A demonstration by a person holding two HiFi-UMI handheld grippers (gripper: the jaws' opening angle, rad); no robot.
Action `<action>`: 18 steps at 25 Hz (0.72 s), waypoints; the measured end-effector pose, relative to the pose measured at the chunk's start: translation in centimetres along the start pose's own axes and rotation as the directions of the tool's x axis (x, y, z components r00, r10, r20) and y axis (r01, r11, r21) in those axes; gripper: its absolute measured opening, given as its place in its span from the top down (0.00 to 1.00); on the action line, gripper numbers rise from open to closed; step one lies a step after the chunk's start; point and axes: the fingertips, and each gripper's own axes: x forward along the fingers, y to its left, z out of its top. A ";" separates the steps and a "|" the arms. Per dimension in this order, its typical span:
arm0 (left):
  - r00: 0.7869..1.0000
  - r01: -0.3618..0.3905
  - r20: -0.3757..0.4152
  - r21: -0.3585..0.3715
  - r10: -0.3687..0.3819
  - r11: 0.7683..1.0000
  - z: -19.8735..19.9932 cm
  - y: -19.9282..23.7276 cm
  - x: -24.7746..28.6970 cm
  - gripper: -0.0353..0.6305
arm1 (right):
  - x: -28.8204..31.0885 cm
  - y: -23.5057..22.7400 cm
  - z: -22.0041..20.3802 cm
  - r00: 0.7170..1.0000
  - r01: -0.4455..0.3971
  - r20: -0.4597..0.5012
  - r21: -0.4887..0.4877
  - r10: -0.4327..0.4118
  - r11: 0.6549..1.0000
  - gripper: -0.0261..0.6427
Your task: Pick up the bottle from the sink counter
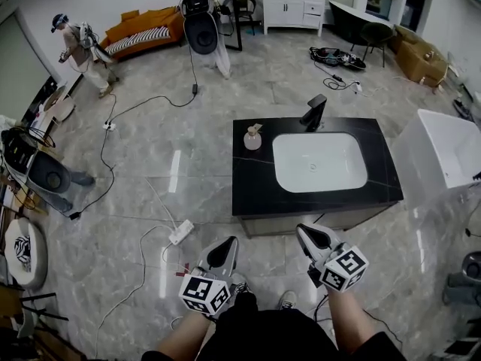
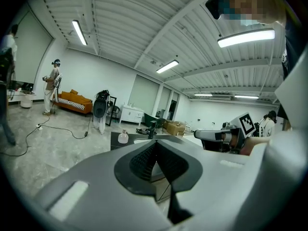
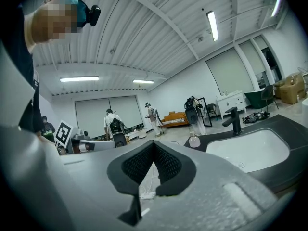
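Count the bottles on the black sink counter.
1. The bottle stands on the left part of the counter, beside the white basin. Nothing there could hide another.

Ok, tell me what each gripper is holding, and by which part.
Nothing. The left gripper and right gripper are shut on nothing; the bottle stands untouched on the counter.

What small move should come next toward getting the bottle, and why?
Probably carry the left gripper forward over the counter toward the bottle. It and the right gripper are both shut, empty and short of the counter. The bottle stands upright on the counter's left part, beside the basin, on the left gripper's side.
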 end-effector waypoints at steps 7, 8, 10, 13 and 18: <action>1.000 0.025 0.004 -0.008 -0.025 1.000 0.9 5.6 -0.3 0.94 | 5.6 1.1 0.3 1.000 0.023 -0.005 -0.013 -0.023 1.000 0.96; 1.000 0.028 0.003 -0.008 -0.028 1.000 1.0 6.4 -0.3 0.94 | 6.4 1.3 0.4 1.000 0.025 -0.005 -0.014 -0.026 1.000 0.96; 0.999 0.036 0.001 -0.007 -0.036 0.999 1.4 7.8 -0.3 0.94 | 8.0 1.6 0.5 0.999 0.033 0.000 -0.013 -0.033 0.999 0.96; 0.999 0.053 0.001 -0.002 -0.053 0.999 1.9 9.7 0.0 0.94 | 10.0 1.8 0.6 0.999 0.045 0.008 -0.013 -0.045 0.999 0.96; 0.997 0.080 0.000 0.002 -0.080 0.997 2.4 11.9 0.3 0.94 | 12.5 2.3 0.7 0.998 0.058 0.013 -0.018 -0.058 0.998 0.96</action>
